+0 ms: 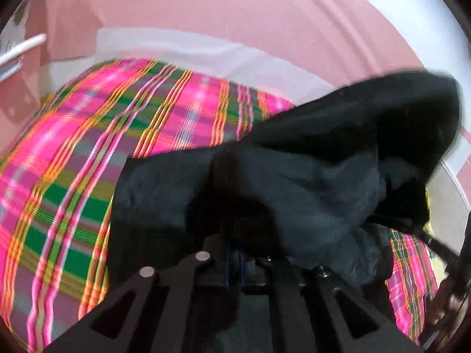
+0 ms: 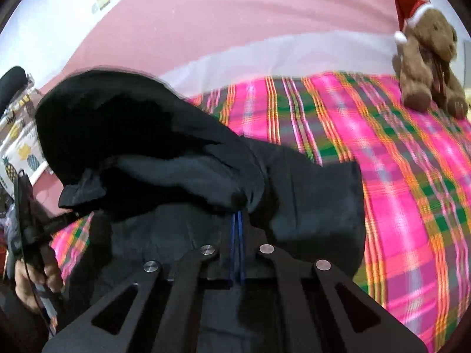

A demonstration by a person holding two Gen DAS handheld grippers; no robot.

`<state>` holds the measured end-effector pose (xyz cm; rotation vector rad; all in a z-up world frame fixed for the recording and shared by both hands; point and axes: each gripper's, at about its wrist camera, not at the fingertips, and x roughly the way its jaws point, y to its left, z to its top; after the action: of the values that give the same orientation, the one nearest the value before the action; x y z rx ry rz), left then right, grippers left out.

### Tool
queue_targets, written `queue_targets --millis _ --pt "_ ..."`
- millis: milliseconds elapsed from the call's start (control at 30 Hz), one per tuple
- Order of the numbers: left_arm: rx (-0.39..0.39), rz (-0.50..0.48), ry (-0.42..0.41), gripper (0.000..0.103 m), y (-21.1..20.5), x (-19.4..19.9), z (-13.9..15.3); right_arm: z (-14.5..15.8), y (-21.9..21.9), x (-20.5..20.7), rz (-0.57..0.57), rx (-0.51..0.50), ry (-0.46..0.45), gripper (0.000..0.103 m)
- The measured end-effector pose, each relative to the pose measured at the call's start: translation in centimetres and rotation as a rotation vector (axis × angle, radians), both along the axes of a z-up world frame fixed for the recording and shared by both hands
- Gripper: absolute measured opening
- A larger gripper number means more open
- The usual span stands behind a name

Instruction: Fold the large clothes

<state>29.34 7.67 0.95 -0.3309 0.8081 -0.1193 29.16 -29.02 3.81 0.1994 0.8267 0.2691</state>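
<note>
garment [image 2: 309, 194] bunched, long axis seemingly sideways

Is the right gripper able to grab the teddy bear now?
Probably not: the right gripper has its jaws shut on the black garment, and the teddy bear sits away across the plaid bedspread.

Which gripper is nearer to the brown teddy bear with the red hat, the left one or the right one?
Right. The teddy bear sits on the plaid bedspread beyond the right gripper, which pinches the black garment. The left gripper's view shows no bear.
</note>
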Motion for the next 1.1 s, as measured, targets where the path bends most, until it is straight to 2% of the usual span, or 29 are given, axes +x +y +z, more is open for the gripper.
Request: queue_targets --millis 167,300,400,433,467,500,533,600,700,733,767,833,933,1033,1100 --pt "0.029 0.040 0.049 0.006 0.8 -1.8 -1.5 -3.4 -0.1 -1.8 0.033 0.021 0.093 0.001" --pt "0.014 0.054 0.077 0.006 2.0 -3.7 -2.1 -3.5 -0.2 -2.8 0.052 0.049 0.117 0.002" --pt "0.004 0.075 0.076 0.009 2.8 -5.6 -1.7 -2.6 -0.7 -3.0 0.041 0.116 0.107 0.021" --pt "-0.009 0.076 0.070 0.017 2.9 -5.8 -1.4 -2.4 -0.5 -3.0 0.041 0.139 0.105 0.033" --pt "-0.023 0.077 0.055 0.031 2.8 -6.1 -0.8 -2.3 -0.3 -2.7 0.042 0.167 0.106 0.044" --pt "-0.036 0.077 0.039 0.040 2.6 -6.2 -0.3 -2.3 -0.1 -2.3 0.043 0.193 0.111 0.046" --pt "-0.053 0.071 0.023 0.057 2.3 -6.1 0.3 -2.5 0.3 -1.8 0.046 0.216 0.124 0.046" --pt "-0.083 0.041 0.001 0.063 1.1 -5.5 1.0 -3.1 1.2 -0.4 0.056 0.241 0.153 0.046" --pt "-0.081 -0.006 0.001 0.063 -1.2 -3.7 1.4 -4.6 2.6 1.4 0.077 0.263 0.204 0.046" --pt "-0.080 -0.024 0.000 0.063 -1.9 -3.2 1.3 -5.0 3.1 1.7 0.080 0.271 0.217 0.030" --pt "-0.081 -0.042 -0.001 0.062 -2.5 -2.7 1.2 -5.3 3.4 1.8 0.079 0.263 0.222 0.004" --pt "-0.079 -0.080 0.006 0.062 -3.7 -2.3 0.6 -5.9 3.9 1.2 0.082 0.251 0.215 0.004" --pt "-0.044 -0.113 0.032 0.051 -4.5 -2.8 -1.5 -7.2 4.1 -0.4 0.081 0.218 0.211 0.004" --pt "-0.008 -0.096 0.126 0.047 -4.5 -3.2 -5.6 -9.6 3.9 -0.6 0.063 0.228 0.246 0.004" --pt "-0.012 -0.084 0.122 0.047 -4.2 -3.5 -7.6 -10.2 4.4 -0.4 0.063 0.189 0.231 0.004"
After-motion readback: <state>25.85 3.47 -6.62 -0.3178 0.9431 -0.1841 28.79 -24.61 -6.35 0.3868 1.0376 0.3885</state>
